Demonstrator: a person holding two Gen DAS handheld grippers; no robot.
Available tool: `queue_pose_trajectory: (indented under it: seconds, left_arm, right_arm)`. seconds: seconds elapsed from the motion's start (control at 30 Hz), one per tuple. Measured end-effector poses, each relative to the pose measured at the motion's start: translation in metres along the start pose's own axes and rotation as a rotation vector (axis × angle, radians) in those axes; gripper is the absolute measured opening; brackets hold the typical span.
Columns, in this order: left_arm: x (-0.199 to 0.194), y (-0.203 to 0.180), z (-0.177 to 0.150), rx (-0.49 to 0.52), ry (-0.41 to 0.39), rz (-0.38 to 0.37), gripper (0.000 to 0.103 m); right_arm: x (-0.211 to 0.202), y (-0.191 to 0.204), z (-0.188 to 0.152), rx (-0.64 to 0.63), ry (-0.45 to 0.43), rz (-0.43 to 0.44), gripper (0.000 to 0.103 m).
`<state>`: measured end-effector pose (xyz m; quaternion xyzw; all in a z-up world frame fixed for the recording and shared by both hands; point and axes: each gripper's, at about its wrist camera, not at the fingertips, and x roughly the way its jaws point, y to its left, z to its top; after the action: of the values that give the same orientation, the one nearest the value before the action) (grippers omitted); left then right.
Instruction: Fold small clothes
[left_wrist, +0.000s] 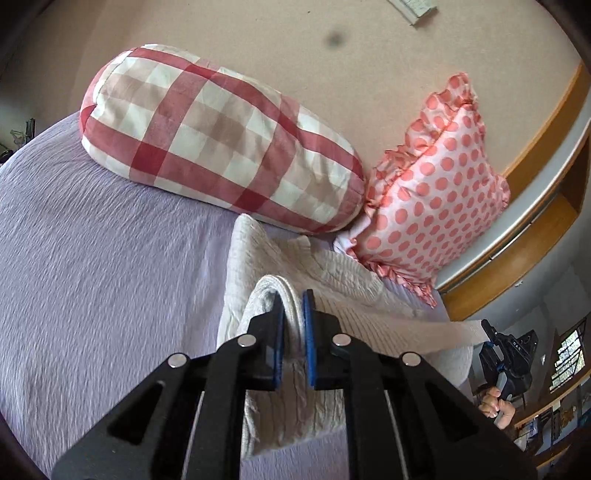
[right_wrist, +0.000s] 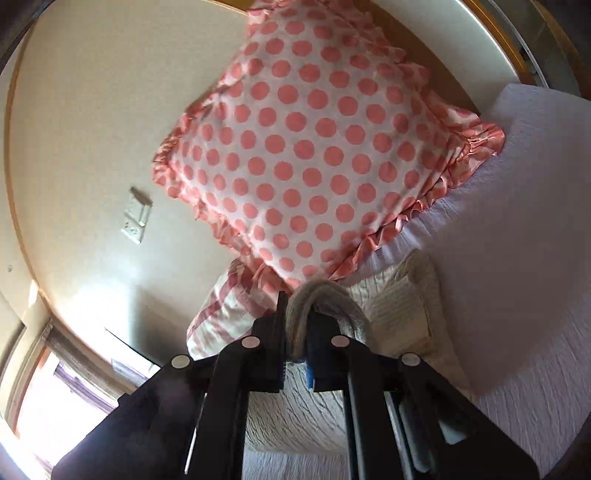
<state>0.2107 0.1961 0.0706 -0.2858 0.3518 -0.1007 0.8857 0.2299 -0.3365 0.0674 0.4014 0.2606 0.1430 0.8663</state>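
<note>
Bed cover (left_wrist: 92, 258): lilac, finely crinkled weave, spread wide across the mattress under everything else. Bolster cushion (left_wrist: 218, 136): long rounded cylinder in red-and-white check, soft plush surface, lying crosswise at the head of the bed against the plain beige wall (left_wrist: 369, 92). Square cushion (left_wrist: 436, 192): pale satin with coral polka dots and a gathered coral frill, propped tilted just beside the bolster's end; it fills most of the right wrist view. Garment (left_wrist: 325, 273): small cream knit with narrow ribbed lines, soft and limp, lying on the cover just in front of both cushions, touching or nearly touching the frill. Its long axis runs from the near edge of the bed away toward the cushions; one thick rolled hem is raised at the near end, and a flat band of it stretches sideways to the right. Left gripper (left_wrist: 293, 325): black linkage arms with blue pads, jaws drawn narrow and pinching the raised hem fold, which bulges up between them. Right gripper (right_wrist: 297, 332): same build, jaws likewise narrow, clamped on a thick arched loop of the same knit, the rest of the fabric hanging below. Wall socket plate (right_wrist: 135, 221): white, small, on the wall left of the dotted cushion.
</note>
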Motion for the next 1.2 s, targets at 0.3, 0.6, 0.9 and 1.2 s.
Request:
queue_pose_trajectory:
  seconds: [0.3,0.6,0.9,1.2]
  left_arm:
    - [0.119,0.024,0.054,-0.079,0.139,0.156,0.011]
    - [0.048,0.034,0.047,-0.060,0.039,0.100,0.058]
    - [0.043,0.036,-0.017,-0.036,0.208,0.004,0.063]
    - [0.085,0.053,-0.017,-0.232,0.218,-0.093,0.019]
  right_arm:
    - [0.124,-0.053,0.030,0.128,0.138,-0.328,0.009]
    - [0.070,-0.016,0.041,0.017,-0.044,-0.242,0.100]
    - [0.107,0.030,-0.055,-0.219,0.270,-0.119,0.091]
    - [0.102,0.024,-0.061,-0.218,0.200,-0.086,0.091]
